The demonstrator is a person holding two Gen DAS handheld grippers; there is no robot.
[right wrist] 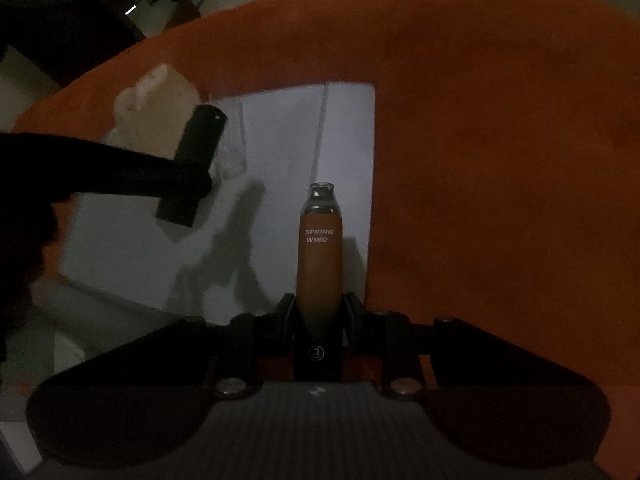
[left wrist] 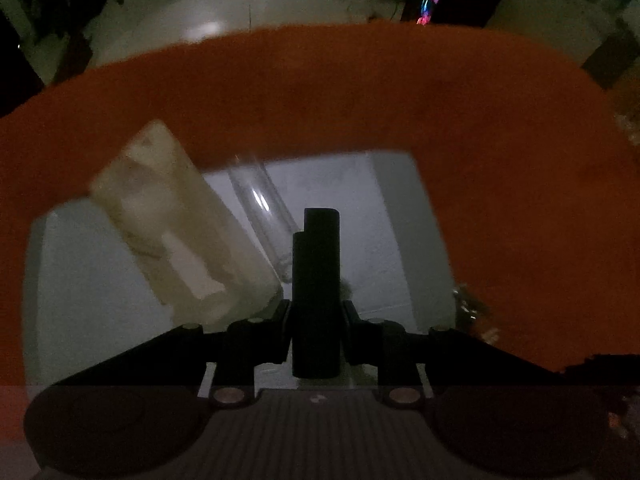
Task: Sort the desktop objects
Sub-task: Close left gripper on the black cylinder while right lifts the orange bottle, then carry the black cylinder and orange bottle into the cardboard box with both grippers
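My left gripper (left wrist: 316, 308) is shut on a black rectangular bar (left wrist: 316, 280) and holds it above a white tray (left wrist: 100, 312) with clear dividers. A pale translucent box (left wrist: 180, 224) lies tilted at the tray's left. My right gripper (right wrist: 319, 304) is shut on a brown bottle (right wrist: 320, 256) marked "SPRING WIND" with a clear cap, held over the right part of the same white tray (right wrist: 280, 128). In the right wrist view the left gripper with the black bar (right wrist: 192, 168) hangs over the tray's left side, in front of the pale box (right wrist: 160, 112).
The tray sits on an orange cloth (left wrist: 440, 100) that covers the table (right wrist: 480, 120). Beyond the cloth's far edge is a grey floor (left wrist: 240, 0) with dark furniture. The scene is dim.
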